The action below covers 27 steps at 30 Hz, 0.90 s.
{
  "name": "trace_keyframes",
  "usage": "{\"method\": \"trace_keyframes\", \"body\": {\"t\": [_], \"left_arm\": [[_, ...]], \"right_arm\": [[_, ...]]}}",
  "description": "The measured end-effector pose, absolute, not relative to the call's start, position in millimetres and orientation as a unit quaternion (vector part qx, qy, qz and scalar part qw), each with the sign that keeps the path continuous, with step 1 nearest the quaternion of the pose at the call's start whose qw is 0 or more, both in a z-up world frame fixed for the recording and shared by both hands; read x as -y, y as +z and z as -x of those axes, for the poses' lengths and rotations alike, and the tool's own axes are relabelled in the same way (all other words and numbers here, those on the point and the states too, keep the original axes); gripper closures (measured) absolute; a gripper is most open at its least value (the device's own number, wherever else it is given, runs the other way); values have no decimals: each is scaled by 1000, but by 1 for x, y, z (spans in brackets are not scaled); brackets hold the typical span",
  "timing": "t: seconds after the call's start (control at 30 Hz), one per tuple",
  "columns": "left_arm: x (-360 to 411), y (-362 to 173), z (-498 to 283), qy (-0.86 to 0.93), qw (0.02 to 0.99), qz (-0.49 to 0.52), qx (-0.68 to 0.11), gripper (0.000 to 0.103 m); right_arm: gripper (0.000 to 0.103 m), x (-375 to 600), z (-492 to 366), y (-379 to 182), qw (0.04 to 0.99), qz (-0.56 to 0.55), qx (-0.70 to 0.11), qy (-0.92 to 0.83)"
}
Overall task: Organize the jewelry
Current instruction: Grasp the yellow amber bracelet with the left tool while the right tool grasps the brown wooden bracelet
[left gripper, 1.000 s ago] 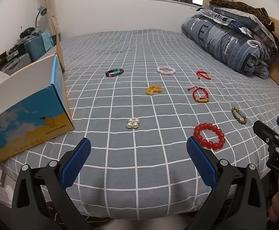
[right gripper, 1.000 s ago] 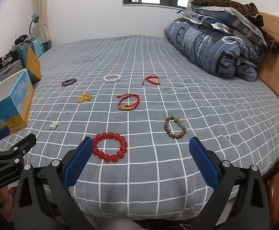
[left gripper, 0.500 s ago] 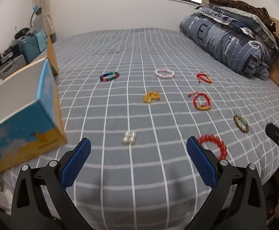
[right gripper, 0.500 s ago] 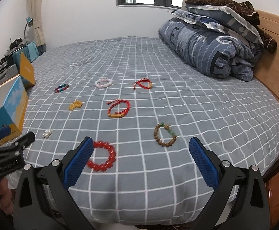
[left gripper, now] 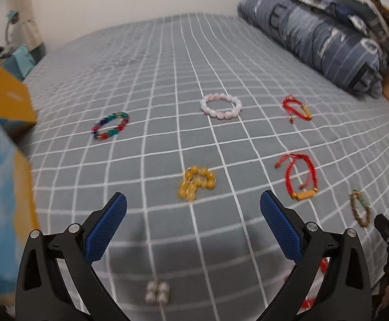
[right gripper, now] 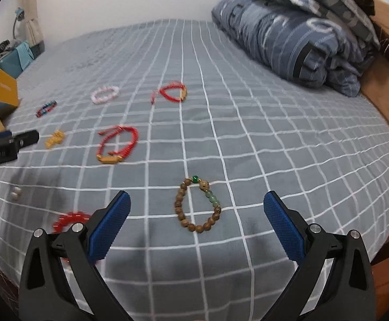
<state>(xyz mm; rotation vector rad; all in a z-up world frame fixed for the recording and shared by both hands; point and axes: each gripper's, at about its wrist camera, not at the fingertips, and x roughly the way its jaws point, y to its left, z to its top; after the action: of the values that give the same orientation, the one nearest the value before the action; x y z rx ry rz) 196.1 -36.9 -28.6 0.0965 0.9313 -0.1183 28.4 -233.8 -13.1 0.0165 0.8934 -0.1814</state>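
Left tool [left gripper: 193, 206] released above yellow bracelet [left gripper: 196, 182], right tool [right gripper: 196, 207] released over wooden bracelet [right gripper: 197, 205]

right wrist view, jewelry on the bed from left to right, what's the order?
pearl cluster → multicolour bracelet → yellow bead bracelet → red bead bracelet → pink bracelet → red cord bracelet with gold tube → far red cord bracelet → brown wood-bead bracelet.
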Motion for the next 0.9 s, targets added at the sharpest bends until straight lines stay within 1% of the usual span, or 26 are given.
{"method": "trace_keyframes", "body": {"t": [0.2, 0.37, 0.47, 0.5, 0.67, 0.73, 0.77, 0.83, 0.87, 0.9], "left_arm": [[39, -57, -237, -63, 870, -44, -487, 6], [33, -76, -253, -48, 863, -39, -502, 6], [33, -82, -256, -43, 866, -44, -496, 5], [35, -83, -257, -41, 866, -47, -496, 5], [36, -84, -258, -36, 868, -48, -493, 6], [36, -84, -258, -35, 868, -44, -493, 14], [35, -83, -257, -33, 869, -45, -492, 16], [32, -82, -256, -27, 869, -43, -491, 26], [30, -81, -255, -25, 870, -42, -491, 28], [28, -81, -255, -22, 870, -39, -491, 33]], "right_arm": [[7, 242, -47, -36, 886, -7, -455, -88], [8, 240, -59, -51, 879, -9, -471, -74], [12, 239, -66, -60, 873, -16, -482, -69], [12, 241, -67, -63, 873, -22, -483, -69], [19, 244, -66, -65, 871, -33, -485, -64], [20, 246, -65, -65, 870, -41, -488, -62], [20, 246, -65, -65, 869, -41, -489, -61], [21, 246, -63, -65, 870, -39, -488, -62], [22, 246, -63, -65, 870, -38, -487, -64], [22, 245, -62, -65, 871, -35, -485, -66]]}}
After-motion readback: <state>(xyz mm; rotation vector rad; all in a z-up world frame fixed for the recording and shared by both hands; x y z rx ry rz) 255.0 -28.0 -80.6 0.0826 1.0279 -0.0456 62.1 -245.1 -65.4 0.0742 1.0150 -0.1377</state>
